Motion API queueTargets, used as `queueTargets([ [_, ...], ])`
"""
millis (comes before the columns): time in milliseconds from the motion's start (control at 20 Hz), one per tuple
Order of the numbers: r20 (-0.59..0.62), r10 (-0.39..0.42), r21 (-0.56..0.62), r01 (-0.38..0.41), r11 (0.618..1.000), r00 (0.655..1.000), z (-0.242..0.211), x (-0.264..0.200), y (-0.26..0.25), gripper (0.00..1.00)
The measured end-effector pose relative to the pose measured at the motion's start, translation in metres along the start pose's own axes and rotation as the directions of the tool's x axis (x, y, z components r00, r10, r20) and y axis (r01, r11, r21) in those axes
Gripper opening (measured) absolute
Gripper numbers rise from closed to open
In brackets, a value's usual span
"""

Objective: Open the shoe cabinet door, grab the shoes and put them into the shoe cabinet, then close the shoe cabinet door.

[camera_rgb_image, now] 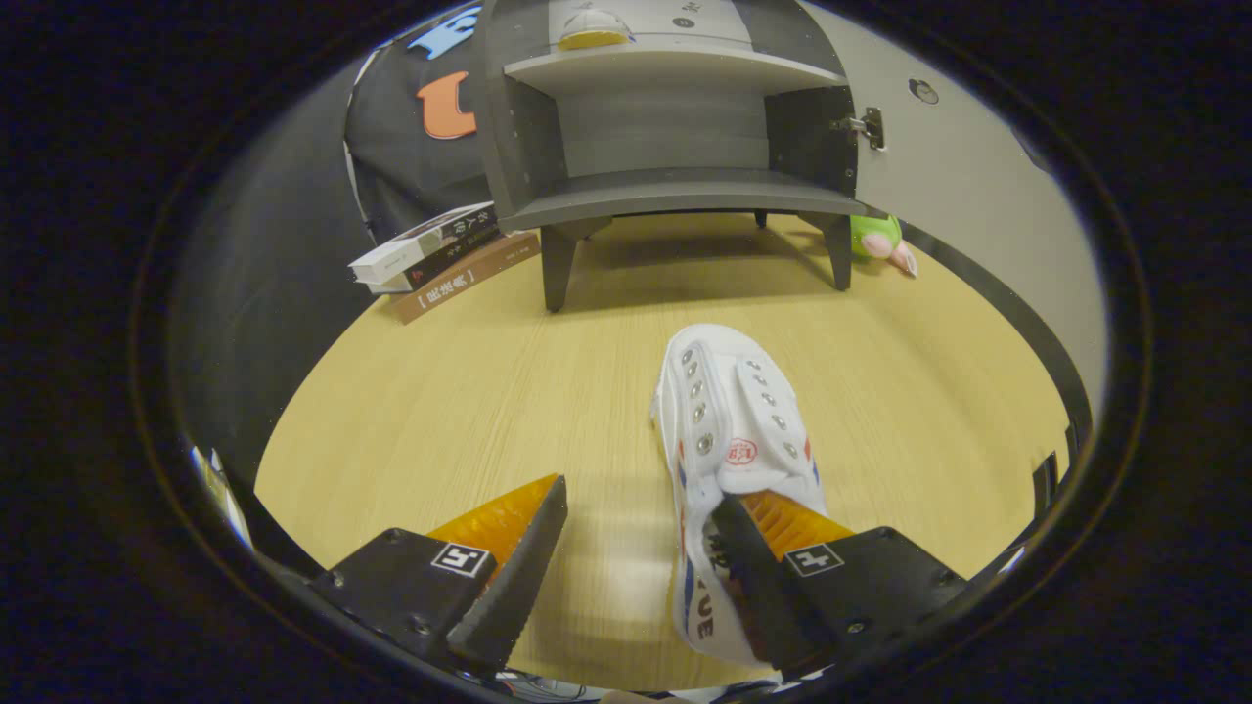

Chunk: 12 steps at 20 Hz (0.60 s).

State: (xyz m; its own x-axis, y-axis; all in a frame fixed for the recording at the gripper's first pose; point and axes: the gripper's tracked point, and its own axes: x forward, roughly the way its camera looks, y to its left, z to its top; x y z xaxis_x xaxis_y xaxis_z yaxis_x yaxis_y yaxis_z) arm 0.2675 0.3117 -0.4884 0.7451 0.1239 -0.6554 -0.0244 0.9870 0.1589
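A white canvas shoe (pixel 734 430) with metal eyelets lies on the wooden table (pixel 440 411), toe pointing toward the cabinet. The gripper (pixel 641 508) is open. Its right finger (pixel 743 533) sits inside the shoe's opening, and its left finger (pixel 533 533) hangs over bare table outside the shoe's left wall. Beyond the shoe stands the grey shoe cabinet (pixel 675 191) on short legs. Its door (pixel 939 166) is swung open to the right, showing two bare shelves inside.
A stack of books (pixel 440 254) lies on the table left of the cabinet. A green and pink toy (pixel 880 242) sits behind the cabinet's right leg. A small white and yellow object (pixel 592 27) rests on top of the cabinet. The table edge curves round on the right.
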Motion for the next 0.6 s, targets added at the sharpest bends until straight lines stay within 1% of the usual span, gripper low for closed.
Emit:
queueTargets([
  [200, 0.002, 0.014, 0.021, -0.014, 1.000, 1.000, 0.010, 0.011, -0.002, 0.95],
  [300, 0.000, 0.006, 0.029, -0.006, 1.000, 1.000, 0.014, 0.015, -0.007, 0.89],
  [350, 0.005, 0.003, 0.040, -0.003, 0.999, 1.000, 0.016, 0.017, -0.011, 0.79],
  [450, 0.019, -0.017, 0.077, 0.016, 0.997, 1.000, 0.019, 0.018, -0.024, 0.53],
  [550, 0.020, 0.026, 0.116, -0.028, 0.993, 0.999, 0.019, 0.017, -0.021, 0.27],
  [600, 0.017, 0.033, 0.109, -0.035, 0.993, 0.999, 0.019, 0.019, -0.020, 0.21],
])
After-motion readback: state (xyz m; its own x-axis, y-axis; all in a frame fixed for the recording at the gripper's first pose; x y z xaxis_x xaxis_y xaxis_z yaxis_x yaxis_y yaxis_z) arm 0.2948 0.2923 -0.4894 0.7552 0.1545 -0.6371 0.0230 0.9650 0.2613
